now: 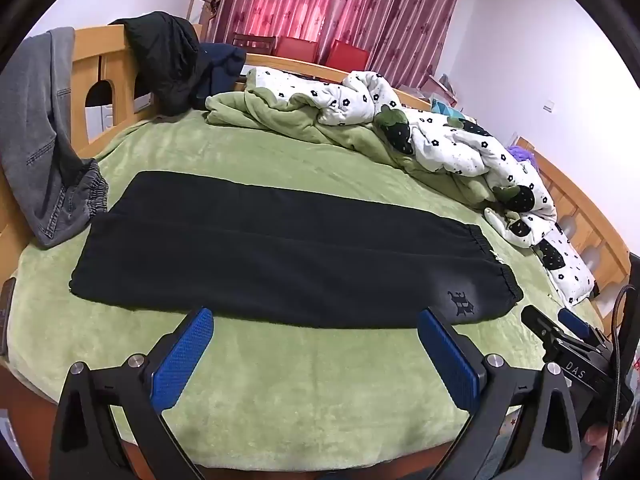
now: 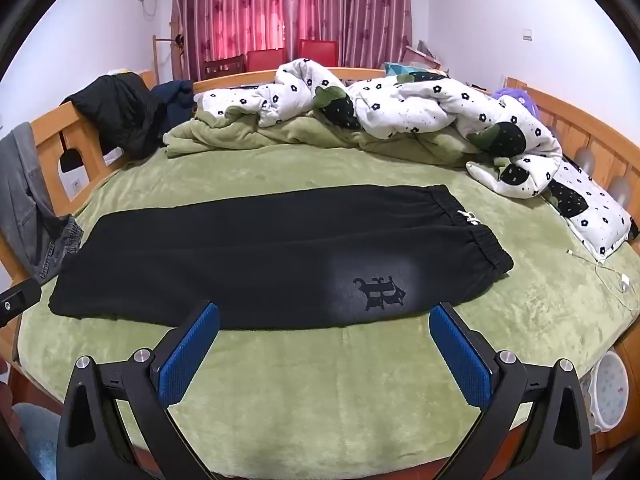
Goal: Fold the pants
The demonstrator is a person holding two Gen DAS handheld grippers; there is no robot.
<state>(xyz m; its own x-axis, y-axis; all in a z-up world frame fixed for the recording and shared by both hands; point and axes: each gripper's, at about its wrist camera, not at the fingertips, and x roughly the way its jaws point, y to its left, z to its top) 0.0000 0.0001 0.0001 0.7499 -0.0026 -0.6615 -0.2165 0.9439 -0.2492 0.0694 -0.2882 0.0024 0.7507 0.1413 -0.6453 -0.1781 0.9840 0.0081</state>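
I see the pants (image 2: 256, 260) as matt black fleecy cloth. The blanket (image 2: 328, 392) under them looks plush and green. My fingers (image 1: 182, 354) carry ribbed blue rubbery pads on matt black plastic, with shiny metal bolts. The bedframe (image 2: 592, 120) is smooth varnished wood; the jeans (image 1: 36, 140) are grey denim.

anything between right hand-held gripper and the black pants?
Nothing: only bare green blanket between the open right hand-held gripper and the black pants, per the right wrist view.
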